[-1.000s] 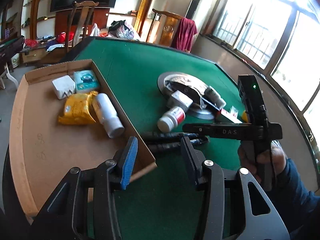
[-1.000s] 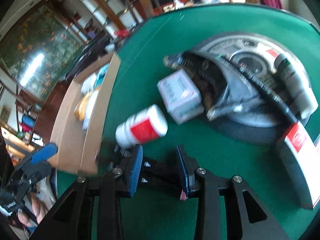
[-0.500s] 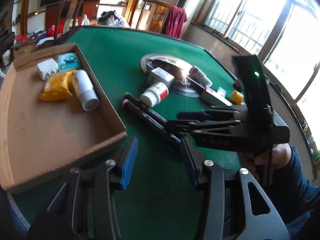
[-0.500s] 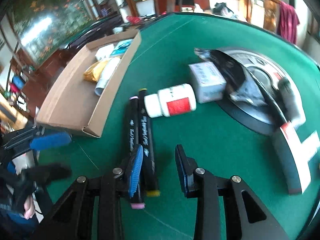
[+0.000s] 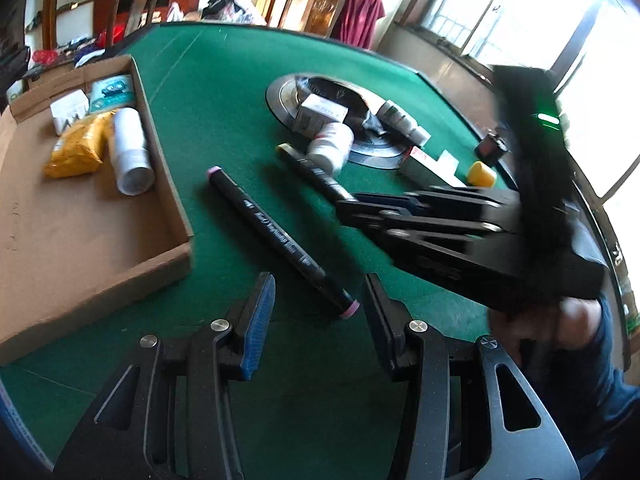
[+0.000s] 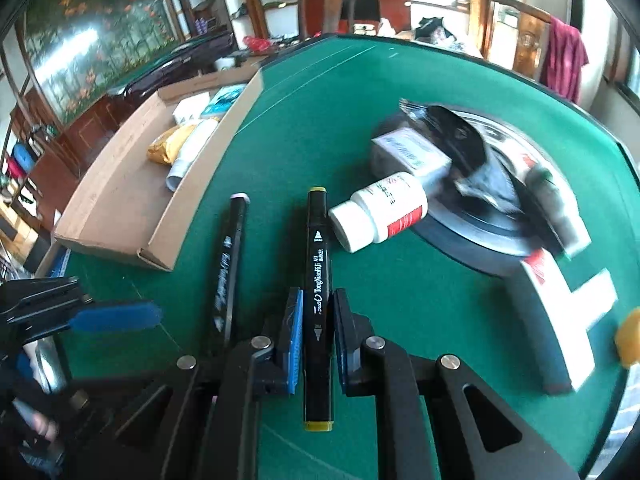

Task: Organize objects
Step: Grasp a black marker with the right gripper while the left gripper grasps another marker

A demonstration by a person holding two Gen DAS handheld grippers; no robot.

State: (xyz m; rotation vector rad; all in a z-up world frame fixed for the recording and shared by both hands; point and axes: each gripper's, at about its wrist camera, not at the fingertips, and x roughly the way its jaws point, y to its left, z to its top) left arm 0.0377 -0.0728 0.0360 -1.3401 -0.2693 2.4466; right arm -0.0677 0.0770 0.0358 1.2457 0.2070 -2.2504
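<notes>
Open green felt lies between the cardboard tray wall and the round metal plate on the table. The right gripper is closed on the yellow-capped marker, beside the white pill bottle. The left gripper stands wide apart, empty; the pink-capped marker lies flat, one end between its fingers.

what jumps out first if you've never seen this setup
The right gripper stands out first, its blue-padded jaws around a black yellow-capped marker low in the right wrist view. A second, pink-capped marker lies loose on the green table ahead of the open left gripper. To the left sits a cardboard tray holding a yellow packet.
</notes>
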